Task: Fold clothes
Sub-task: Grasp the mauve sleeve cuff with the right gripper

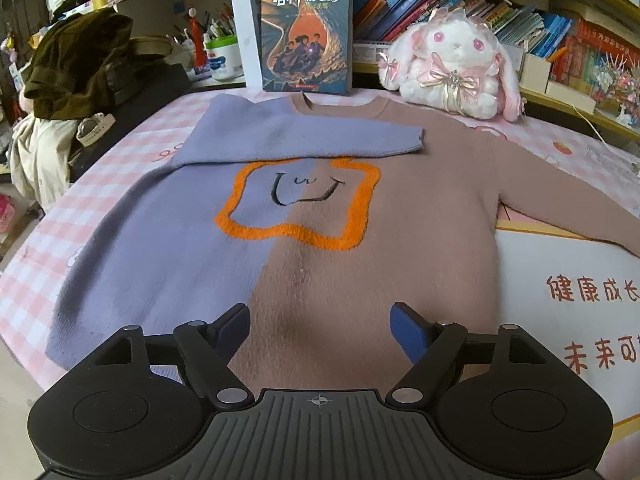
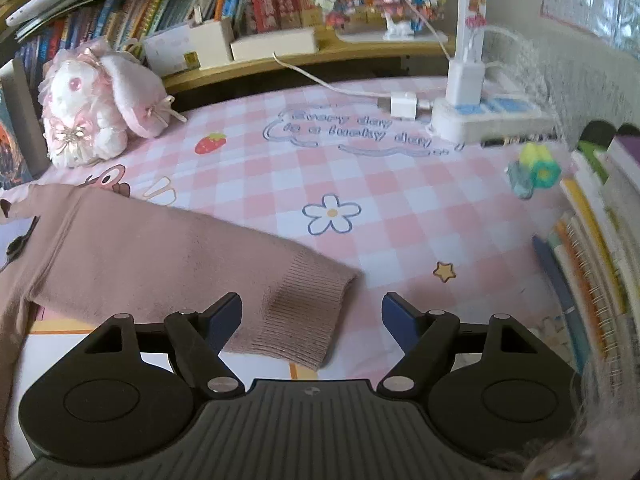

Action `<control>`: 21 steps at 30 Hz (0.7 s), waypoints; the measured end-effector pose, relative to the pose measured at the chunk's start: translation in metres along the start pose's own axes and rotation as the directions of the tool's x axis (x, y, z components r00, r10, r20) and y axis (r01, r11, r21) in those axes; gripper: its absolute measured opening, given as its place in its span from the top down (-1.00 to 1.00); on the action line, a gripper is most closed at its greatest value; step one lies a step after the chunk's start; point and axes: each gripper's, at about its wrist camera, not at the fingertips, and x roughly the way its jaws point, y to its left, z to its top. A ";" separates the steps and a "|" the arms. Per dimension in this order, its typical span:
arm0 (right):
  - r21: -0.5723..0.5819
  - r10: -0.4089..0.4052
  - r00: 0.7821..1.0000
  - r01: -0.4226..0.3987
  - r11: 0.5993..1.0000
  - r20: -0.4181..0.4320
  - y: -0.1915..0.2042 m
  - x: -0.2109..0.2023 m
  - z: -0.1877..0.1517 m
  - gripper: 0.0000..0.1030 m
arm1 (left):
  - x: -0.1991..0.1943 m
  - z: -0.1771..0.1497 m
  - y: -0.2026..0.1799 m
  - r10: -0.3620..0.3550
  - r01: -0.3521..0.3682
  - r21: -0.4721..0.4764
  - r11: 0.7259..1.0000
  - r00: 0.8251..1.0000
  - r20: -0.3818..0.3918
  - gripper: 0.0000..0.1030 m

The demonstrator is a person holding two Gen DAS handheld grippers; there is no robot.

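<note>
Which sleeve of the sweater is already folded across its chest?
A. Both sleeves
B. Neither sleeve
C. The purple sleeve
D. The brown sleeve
C. The purple sleeve lies across the upper chest of the sweater, above the orange square, while the brown sleeve is stretched out flat on the checked sheet, its ribbed cuff lying in front of the open right gripper.

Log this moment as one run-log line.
step: fold sleeves | purple sleeve: folded across chest | pink sleeve: still spread | left gripper: open | right gripper: open, cuff between fingers, not gripped
</note>
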 end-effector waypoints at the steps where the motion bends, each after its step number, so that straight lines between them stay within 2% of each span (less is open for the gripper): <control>1: 0.006 0.006 1.000 -0.006 1.000 -0.010 -0.001 0.003 0.000 -0.41 | -0.001 -0.001 -0.001 0.004 -0.004 -0.001 1.000 1.000 -0.002 -0.54; 5: 0.000 0.009 1.000 -0.009 1.000 -0.012 0.001 0.008 0.000 -0.31 | -0.003 -0.003 -0.002 0.017 -0.017 -0.006 1.000 1.000 -0.008 -0.54; 7: -0.019 0.004 1.000 -0.004 1.000 -0.005 0.003 0.009 0.000 0.07 | -0.004 -0.004 -0.003 0.019 -0.019 -0.010 1.000 1.000 -0.009 -0.55; 9: -0.034 0.010 1.000 -0.010 0.999 -0.001 0.003 0.009 0.001 0.28 | -0.004 -0.005 -0.003 0.020 -0.020 -0.013 1.000 1.000 -0.010 -0.54; 13: -0.038 0.030 1.000 -0.030 0.999 0.000 -0.001 0.008 0.003 0.94 | -0.002 -0.003 -0.002 0.012 -0.012 -0.017 1.000 1.000 0.000 -0.54; 16: -0.005 0.058 0.998 -0.058 0.998 -0.004 -0.007 0.004 0.007 0.94 | -0.001 -0.001 -0.002 0.006 -0.006 -0.020 1.000 1.000 0.009 -0.54; 21: -0.004 0.123 0.991 -0.123 0.992 0.057 0.001 -0.020 0.020 0.94 | 0.000 0.002 -0.001 -0.005 0.006 -0.023 1.000 1.000 0.024 -0.54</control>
